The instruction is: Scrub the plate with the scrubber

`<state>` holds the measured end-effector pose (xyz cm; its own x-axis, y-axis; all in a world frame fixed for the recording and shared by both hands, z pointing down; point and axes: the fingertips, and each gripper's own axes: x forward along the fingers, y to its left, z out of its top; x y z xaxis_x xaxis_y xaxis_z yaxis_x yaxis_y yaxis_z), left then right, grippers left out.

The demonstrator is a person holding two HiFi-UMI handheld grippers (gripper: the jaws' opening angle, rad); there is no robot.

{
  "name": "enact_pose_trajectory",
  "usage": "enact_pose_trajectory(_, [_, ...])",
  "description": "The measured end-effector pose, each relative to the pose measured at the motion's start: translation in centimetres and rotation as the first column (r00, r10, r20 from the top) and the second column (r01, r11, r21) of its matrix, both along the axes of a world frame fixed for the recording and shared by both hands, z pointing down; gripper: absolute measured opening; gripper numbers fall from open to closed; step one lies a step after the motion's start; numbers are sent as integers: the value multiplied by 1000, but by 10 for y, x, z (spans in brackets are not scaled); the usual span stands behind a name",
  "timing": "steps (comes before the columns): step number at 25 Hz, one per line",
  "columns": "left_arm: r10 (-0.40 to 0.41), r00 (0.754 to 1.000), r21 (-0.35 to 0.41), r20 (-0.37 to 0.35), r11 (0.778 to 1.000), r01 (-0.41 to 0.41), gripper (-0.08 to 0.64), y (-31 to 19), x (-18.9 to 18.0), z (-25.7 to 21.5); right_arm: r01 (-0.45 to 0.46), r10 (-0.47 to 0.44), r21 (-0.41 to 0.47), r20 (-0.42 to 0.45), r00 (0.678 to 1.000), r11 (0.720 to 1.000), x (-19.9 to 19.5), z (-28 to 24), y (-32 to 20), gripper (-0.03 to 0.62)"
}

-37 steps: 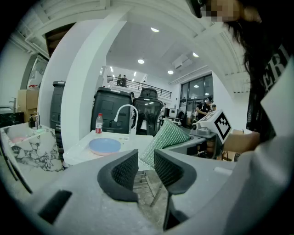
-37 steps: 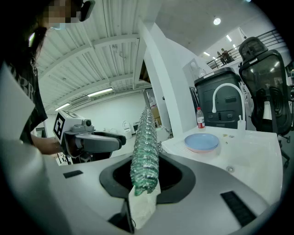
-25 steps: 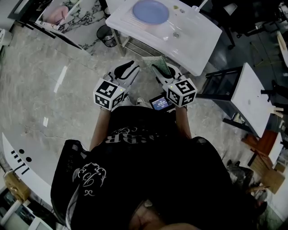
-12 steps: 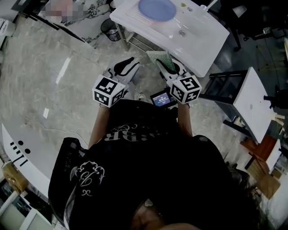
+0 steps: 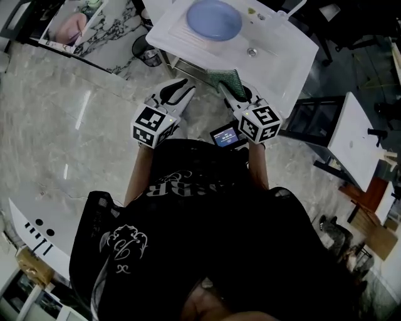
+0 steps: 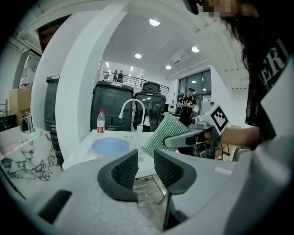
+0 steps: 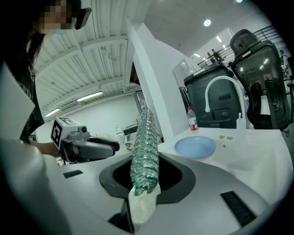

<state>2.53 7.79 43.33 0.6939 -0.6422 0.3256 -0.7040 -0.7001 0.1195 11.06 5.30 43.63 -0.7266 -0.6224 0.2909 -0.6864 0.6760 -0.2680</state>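
Scrubber (image 7: 144,147) pinched edge-on in the closed right gripper (image 7: 143,186); left gripper (image 6: 146,167) narrowly parted, empty; blue plate (image 5: 213,19) on sink counter (image 5: 282,53), well ahead; advice: turn scrubber flat before contact.

The sink unit (image 5: 282,56) is cut off at the far edge of the head view. Print on the bottle (image 6: 100,122) is too small to read. The scrubber (image 7: 144,147) covers the right gripper's (image 7: 143,181) pad faces.
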Motion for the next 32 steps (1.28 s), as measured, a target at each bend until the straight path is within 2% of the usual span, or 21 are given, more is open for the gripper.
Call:
enact_pose_trajectory(9, [54,998,17,-12,998,-54,103,-100,-63,-8,-75,74,-19,-16,997,997,-54,1,-84,91])
enact_pose_trajectory(17, [137,991,9,-12,991,-137,103,-151,-95,-1,-142,142,-7,-32,989,990,-86,-2,-140,91])
enact_pose_trajectory(23, [162,987,-14,-13,987,-162,103,-172,-109,10,-206,206,0,-38,978,979,-80,-7,-166,91])
enact_pose_trajectory(27, [168,986,-36,-22,985,-169,103,-182,-109,16,-249,249,-1,-24,968,969,-63,-12,-178,91])
enact_pose_trajectory(32, [176,984,-60,-31,982,-177,103,-190,-102,23,-276,276,18,-61,959,961,-39,-15,-196,91])
